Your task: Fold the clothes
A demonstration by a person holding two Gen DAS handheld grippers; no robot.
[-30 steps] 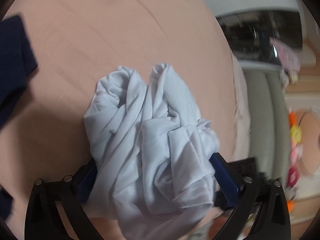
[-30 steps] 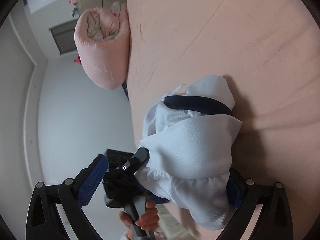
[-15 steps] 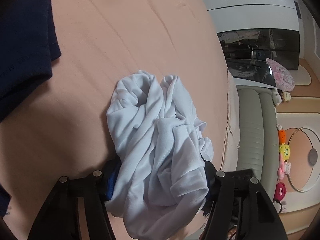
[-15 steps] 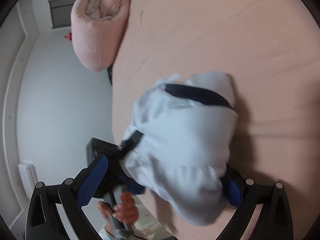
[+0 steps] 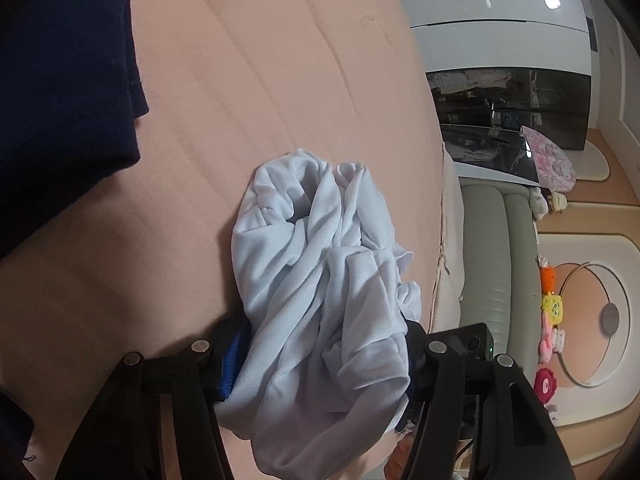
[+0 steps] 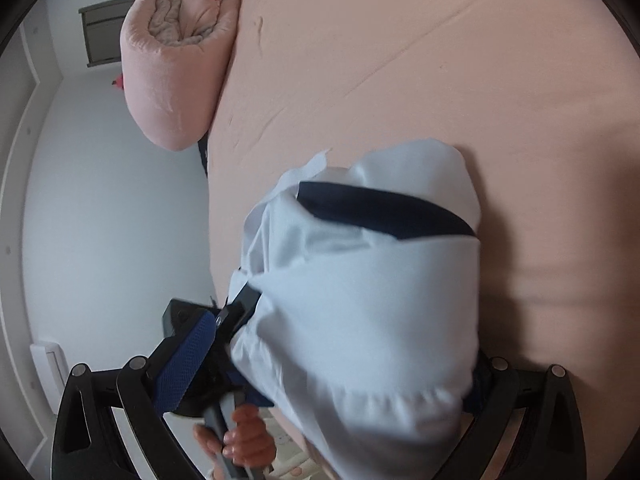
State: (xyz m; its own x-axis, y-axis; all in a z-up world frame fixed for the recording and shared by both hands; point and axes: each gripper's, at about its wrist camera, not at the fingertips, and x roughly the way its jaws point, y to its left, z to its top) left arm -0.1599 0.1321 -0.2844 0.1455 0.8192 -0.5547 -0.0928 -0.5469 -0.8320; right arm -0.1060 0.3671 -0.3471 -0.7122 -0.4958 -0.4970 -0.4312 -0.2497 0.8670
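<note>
On the pink bed (image 5: 280,80), near its edge, a crumpled white garment (image 5: 320,300) lies bunched w/ a dark navy band (image 6: 384,212) showing across it in the right wrist view. Left gripper (image 5: 320,364) is clamped on the cloth: both blue pads press into the bundle from either side, fabric spilling over the fingers. Right gripper (image 6: 332,368) has cloth draped between its fingers, one blue pad (image 6: 184,364) bare at the side; can't tell whether it's pinching or apart, fabric hides the rest. Person's hand (image 6: 240,436) grips the other tool's handle, seen in the right wrist view.

Around: navy garment (image 5: 68,80) on the bed, well apart from the white one. Rolled pink quilt (image 6: 176,64) at the bed's far end. Beyond the edge: grey sofa (image 5: 496,264), glossy dark cabinet (image 5: 508,120), small colourful toys (image 5: 550,312) on the floor.
</note>
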